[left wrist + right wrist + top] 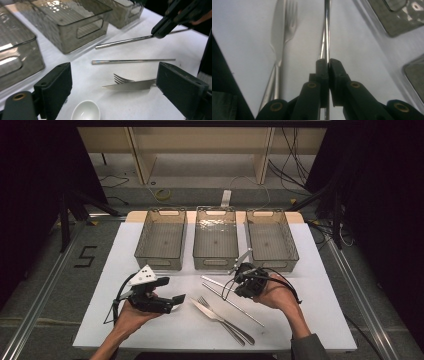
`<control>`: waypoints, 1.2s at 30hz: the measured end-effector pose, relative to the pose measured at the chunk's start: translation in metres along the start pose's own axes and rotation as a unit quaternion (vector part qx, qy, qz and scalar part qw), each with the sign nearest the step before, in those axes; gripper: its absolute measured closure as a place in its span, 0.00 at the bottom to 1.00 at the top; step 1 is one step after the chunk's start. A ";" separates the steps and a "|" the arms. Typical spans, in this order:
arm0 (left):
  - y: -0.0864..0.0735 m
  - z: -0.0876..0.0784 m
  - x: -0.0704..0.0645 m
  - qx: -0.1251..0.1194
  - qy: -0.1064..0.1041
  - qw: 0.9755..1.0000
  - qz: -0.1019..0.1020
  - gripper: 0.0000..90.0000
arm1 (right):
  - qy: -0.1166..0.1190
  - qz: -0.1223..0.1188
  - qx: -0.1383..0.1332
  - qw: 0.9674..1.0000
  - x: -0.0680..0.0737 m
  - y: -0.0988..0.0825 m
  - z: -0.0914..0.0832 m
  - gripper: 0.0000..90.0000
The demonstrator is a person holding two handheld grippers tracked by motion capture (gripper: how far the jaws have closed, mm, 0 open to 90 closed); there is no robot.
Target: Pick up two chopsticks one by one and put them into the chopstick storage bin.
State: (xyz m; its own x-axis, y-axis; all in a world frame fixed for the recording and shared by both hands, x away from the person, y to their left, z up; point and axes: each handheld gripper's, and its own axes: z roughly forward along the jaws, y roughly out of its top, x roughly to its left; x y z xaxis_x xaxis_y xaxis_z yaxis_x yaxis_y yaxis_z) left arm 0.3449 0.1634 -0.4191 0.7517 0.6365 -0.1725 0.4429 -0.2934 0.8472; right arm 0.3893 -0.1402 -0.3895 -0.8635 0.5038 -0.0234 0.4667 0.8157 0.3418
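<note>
My right gripper is shut on one end of a metal chopstick, in front of the middle bin. The stick's free end points toward my left gripper. A second chopstick lies flat on the white table. Beside it lie a knife and a fork, side by side. My left gripper hovers to their left, jaws wide open and holding nothing. A white spoon bowl sits just below it.
Three see-through grey bins stand in a row at the table's back: left, middle, right. Nothing shows inside them. Black curtains flank the table, with cables and a wooden frame on the floor behind.
</note>
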 end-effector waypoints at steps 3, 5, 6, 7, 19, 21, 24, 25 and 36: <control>0.005 0.014 -0.004 0.031 -0.004 0.999 0.032 0.14 | 0.008 -0.024 0.001 1.000 0.012 0.005 -0.004 0.97; 0.007 0.021 -0.006 0.048 -0.006 0.998 0.048 0.15 | 0.009 -0.033 -0.002 0.999 0.014 0.005 -0.004 0.97; 0.008 0.025 -0.007 0.056 -0.015 0.997 0.059 0.15 | 0.013 -0.035 -0.001 0.999 0.017 0.006 -0.005 0.97; 0.009 0.027 -0.008 0.063 -0.020 0.996 0.065 0.16 | 0.015 -0.040 0.001 0.999 0.021 0.007 -0.006 0.97; 0.013 0.051 -0.021 0.129 -0.045 0.978 0.159 0.24 | 0.029 -0.101 -0.016 0.994 0.045 0.017 -0.009 0.97; 0.013 0.053 -0.023 0.138 -0.049 0.975 0.168 0.28 | 0.036 -0.105 -0.020 0.994 0.048 0.018 -0.010 0.97; 0.013 0.055 -0.025 0.143 -0.059 0.973 0.170 0.32 | 0.038 -0.116 -0.015 0.992 0.050 0.019 -0.010 0.97; 0.013 0.056 -0.026 0.146 -0.064 0.972 0.170 0.34 | 0.041 -0.117 -0.019 0.992 0.052 0.019 -0.010 0.97; 0.015 0.057 -0.041 0.161 -0.089 0.960 0.209 0.54 | 0.051 -0.137 -0.020 0.989 0.056 0.020 -0.008 0.97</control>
State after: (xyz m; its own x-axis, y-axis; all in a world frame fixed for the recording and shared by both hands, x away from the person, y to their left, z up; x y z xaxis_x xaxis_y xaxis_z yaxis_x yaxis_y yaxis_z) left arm 0.3486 0.0922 -0.4279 0.9558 0.2912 0.0410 0.1907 -0.7200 0.6673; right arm 0.3484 -0.0977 -0.3763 -0.9723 0.2324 -0.0255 0.2065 0.9050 0.3719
